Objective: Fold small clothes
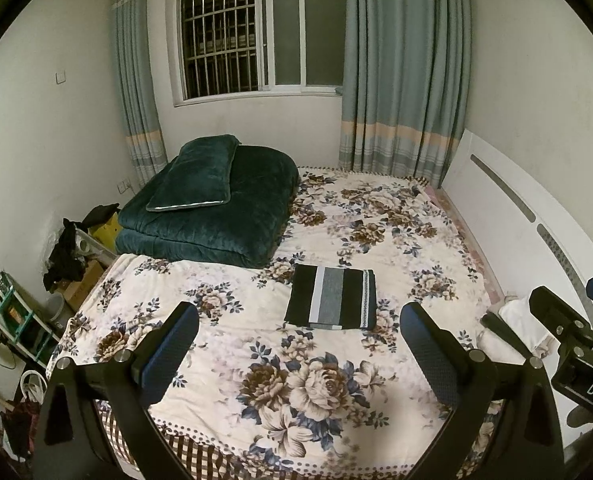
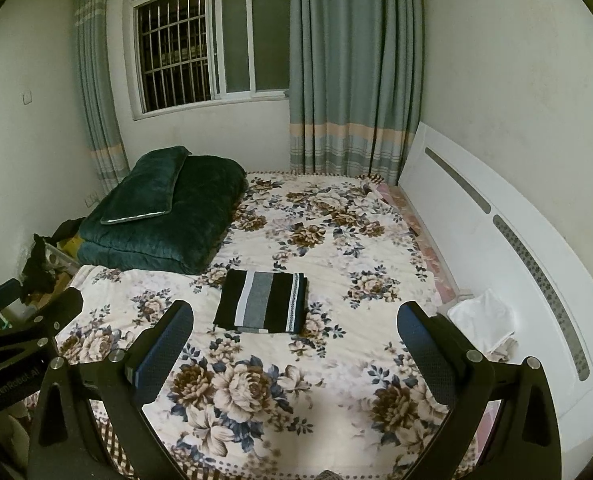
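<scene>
Striped garment (image 1: 331, 299), folded into a flat rectangle, resting mid-bed on the floral bedspread (image 1: 376, 216), near a green quilt (image 1: 216, 216). Left claw (image 1: 299, 354) and right claw (image 2: 295, 354) both spread wide, empty, hovering above the bed's near edge.

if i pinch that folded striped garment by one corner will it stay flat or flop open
The striped garment is probably floppy: layered edges show along its near side, so a one-corner pinch would likely peel layers open. It looks thin and light. Pushed across the floral sheet, it may bunch rather than slide.
</scene>
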{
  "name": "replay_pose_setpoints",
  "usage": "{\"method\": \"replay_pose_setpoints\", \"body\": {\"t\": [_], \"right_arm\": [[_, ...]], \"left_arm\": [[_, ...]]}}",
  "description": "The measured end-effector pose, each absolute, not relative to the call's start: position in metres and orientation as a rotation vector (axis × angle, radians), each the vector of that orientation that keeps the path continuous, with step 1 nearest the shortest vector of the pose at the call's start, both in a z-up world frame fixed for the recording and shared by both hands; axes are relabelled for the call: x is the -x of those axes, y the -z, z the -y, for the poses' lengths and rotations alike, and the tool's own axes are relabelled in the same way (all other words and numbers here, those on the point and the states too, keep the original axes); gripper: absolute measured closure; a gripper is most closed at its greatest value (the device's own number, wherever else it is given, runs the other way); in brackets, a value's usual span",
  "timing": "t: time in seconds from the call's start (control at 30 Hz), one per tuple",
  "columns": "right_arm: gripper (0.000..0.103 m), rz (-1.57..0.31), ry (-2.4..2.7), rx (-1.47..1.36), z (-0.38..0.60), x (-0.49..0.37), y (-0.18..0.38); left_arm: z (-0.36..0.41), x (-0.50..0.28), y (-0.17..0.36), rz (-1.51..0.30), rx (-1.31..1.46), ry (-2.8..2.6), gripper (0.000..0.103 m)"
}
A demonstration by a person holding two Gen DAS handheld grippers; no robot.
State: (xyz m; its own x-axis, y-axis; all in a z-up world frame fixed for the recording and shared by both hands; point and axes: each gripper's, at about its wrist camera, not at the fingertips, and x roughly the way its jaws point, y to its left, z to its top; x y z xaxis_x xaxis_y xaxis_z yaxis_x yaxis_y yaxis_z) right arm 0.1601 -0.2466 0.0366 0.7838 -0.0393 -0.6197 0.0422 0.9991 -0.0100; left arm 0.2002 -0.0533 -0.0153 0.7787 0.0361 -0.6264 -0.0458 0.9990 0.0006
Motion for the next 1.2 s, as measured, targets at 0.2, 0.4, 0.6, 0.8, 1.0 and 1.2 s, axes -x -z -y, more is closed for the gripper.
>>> {"method": "replay_pose_setpoints", "body": {"t": [0.2, 0.4, 0.6, 0.8, 1.0, 1.2], "right_arm": [[0.0, -0.667, 0.046, -0.005, 0.242, -0.16, -0.038], [0.0, -0.666, 0.043, -0.01, 0.238, -0.161, -0.039], [0.0, -0.665, 0.042, -0.01, 0.234, -0.164, -0.04], [0.0, -0.665, 0.046, -0.011, 0.236, -0.161, -0.038], [0.0, -0.664, 0.049, -0.012, 0.236, -0.16, -0.037], [0.0, -0.664, 0.05, -0.012, 0.233, -0.163, -0.039]], "left_arm": [[0.052, -0.2, 0.016, -0.678, 0.014, -0.043, 0.0], [0.052, -0.2, 0.016, -0.677, 0.013, -0.043, 0.0], [0.052, -0.2, 0.016, -0.678, 0.015, -0.041, 0.0], [0.051, -0.202, 0.014, -0.671, 0.015, -0.043, 0.0], [0.052, -0.201, 0.014, -0.672, 0.015, -0.047, 0.0], [0.053, -0.201, 0.015, -0.673, 0.016, -0.048, 0.0]]}}
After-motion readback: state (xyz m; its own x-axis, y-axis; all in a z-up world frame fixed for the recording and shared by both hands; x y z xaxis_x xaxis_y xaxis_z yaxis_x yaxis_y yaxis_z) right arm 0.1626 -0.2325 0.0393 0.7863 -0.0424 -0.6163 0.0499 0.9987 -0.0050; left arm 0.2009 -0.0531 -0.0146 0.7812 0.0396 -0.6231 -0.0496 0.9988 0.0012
